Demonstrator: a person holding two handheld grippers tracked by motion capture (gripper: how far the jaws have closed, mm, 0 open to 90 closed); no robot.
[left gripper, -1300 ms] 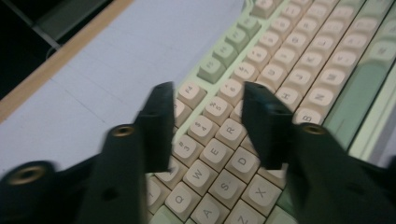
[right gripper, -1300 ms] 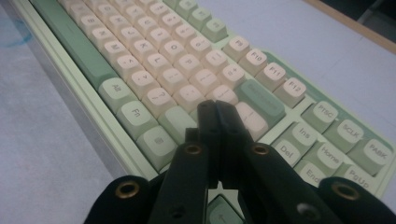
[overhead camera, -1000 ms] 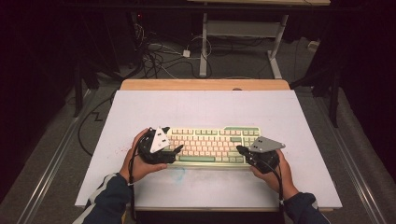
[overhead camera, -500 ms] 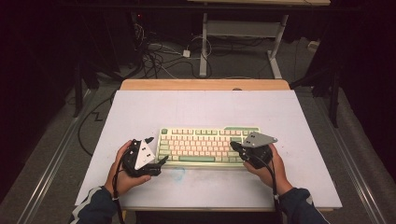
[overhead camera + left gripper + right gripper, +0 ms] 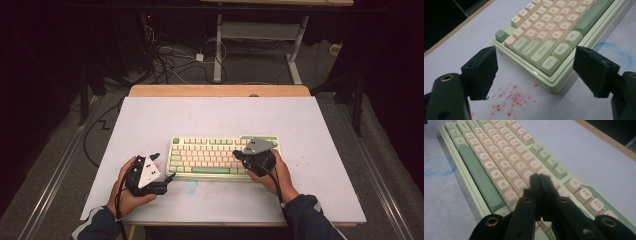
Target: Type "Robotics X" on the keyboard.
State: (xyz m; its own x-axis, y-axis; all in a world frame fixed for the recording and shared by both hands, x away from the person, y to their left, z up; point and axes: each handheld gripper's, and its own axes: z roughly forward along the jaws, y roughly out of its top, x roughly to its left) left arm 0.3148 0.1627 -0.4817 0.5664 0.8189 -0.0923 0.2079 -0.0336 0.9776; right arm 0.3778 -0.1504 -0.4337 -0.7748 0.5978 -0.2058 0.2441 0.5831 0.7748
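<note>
In the high view, the keyboard [image 5: 225, 156] lies at the middle of the white surface [image 5: 150, 120], slightly below centre of the frame. The left tongs [image 5: 167, 176] rest off its lower left corner; the right tongs [image 5: 236, 155] hang over its right half.

In the left gripper view, the left tongs [image 5: 534, 72] stand wide open and hold nothing, their jaws framing the keyboard's Ctrl corner [image 5: 549, 62] at mid-frame, above a spatter of red specks [image 5: 509, 102].

In the right gripper view, the right tongs [image 5: 539, 178] are pressed fully together, empty, their tip over the keys right of centre. This looks like key pressing: the joined tip should come straight down on one keycap's middle, lightly, so neighbours stay untouched, while the left tongs could brace the corner.
</note>
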